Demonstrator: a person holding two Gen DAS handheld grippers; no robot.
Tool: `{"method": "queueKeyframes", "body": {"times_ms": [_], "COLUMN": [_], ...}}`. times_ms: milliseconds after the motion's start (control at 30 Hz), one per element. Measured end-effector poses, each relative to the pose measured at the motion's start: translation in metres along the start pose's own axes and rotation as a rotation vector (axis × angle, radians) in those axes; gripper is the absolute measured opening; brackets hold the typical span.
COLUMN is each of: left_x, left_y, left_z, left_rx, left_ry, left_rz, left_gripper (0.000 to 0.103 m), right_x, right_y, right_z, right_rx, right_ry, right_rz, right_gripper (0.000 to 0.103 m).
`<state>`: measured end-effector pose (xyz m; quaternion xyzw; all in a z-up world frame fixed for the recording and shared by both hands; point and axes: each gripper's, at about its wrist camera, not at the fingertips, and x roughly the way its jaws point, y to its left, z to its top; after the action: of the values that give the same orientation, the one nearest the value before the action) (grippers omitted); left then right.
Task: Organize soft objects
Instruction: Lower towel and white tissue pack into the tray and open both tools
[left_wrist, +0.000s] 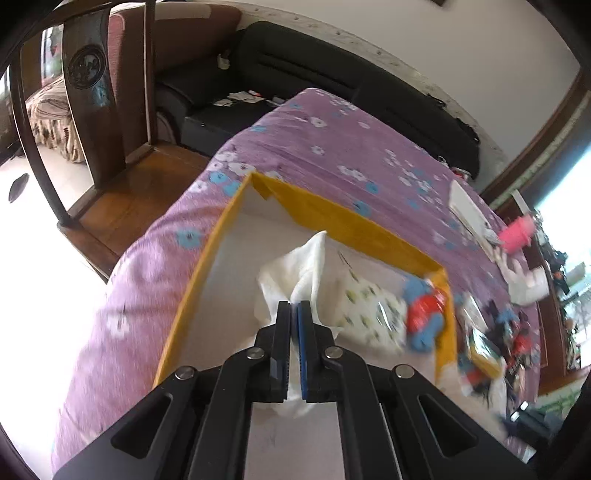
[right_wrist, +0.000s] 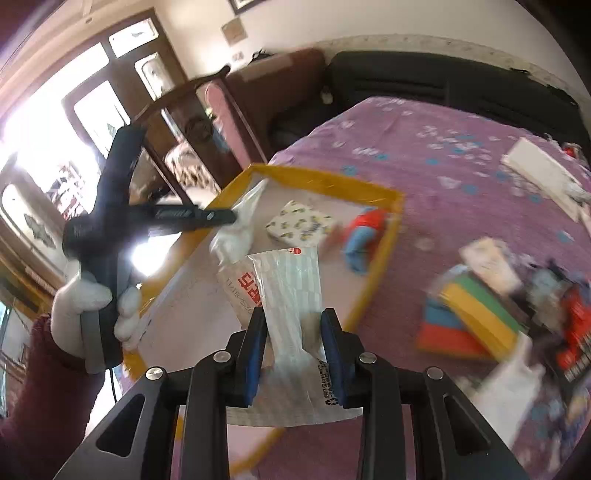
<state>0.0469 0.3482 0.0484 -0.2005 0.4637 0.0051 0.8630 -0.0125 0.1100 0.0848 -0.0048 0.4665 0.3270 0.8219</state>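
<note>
Over the yellow-rimmed tray (left_wrist: 351, 225) on the purple flowered bedspread (left_wrist: 332, 147), my left gripper (left_wrist: 294, 308) is clenched on a white cloth (left_wrist: 295, 273); the fabric bunches out ahead of the fingertips and a strip of it shows between the pads nearer the camera. The cloth hangs above the tray's white floor, toward its left half. From the right wrist view that same gripper (right_wrist: 231, 218) reaches in from the left, held by my white-gloved left hand (right_wrist: 85, 310), with the cloth (right_wrist: 236, 229) drooping at its tip.

My right gripper (right_wrist: 293, 317) grasps a clear plastic packet (right_wrist: 291, 284) with white stripes and red print. The packet sits between the two blue pads; the left pad touches it, and on the right I cannot tell whether the pad presses it fully. It lies over the tray's near edge.

Farther in the tray rest a small white pack with yellow-green print (left_wrist: 369, 306) and, at the right wall, a red and blue soft item (left_wrist: 424, 314). Outside the tray to the right, blurred on the bedspread, lie a stack of coloured sponges (right_wrist: 476, 317), a white flat box (right_wrist: 539, 173) farther off, and a pink object (left_wrist: 517, 236).
</note>
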Motion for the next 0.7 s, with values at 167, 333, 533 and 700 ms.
{"method": "queueKeyframes", "body": {"times_ms": [167, 333, 533, 700], "left_x": [0.014, 0.001, -0.04, -0.066], "left_y": [0.009, 0.01, 0.011, 0.011], "left_z": [0.014, 0.014, 0.0, -0.015], "left_rx": [-0.042, -0.054, -0.061, -0.063], "left_ry": [-0.004, -0.027, -0.106, -0.157], "left_rz": [0.018, -0.019, -0.053, -0.06], "left_gripper": [0.036, 0.053, 0.064, 0.065], "right_x": [0.045, 0.071, 0.088, 0.098], "right_y": [0.002, 0.0, -0.002, -0.003], "right_z": [0.014, 0.03, 0.045, 0.052], "right_rx": [0.005, 0.012, 0.0, -0.006], "right_ry": [0.079, 0.127, 0.133, 0.11], "right_rz": [0.015, 0.016, -0.036, -0.096], "right_gripper": [0.033, 0.034, 0.033, 0.033]}}
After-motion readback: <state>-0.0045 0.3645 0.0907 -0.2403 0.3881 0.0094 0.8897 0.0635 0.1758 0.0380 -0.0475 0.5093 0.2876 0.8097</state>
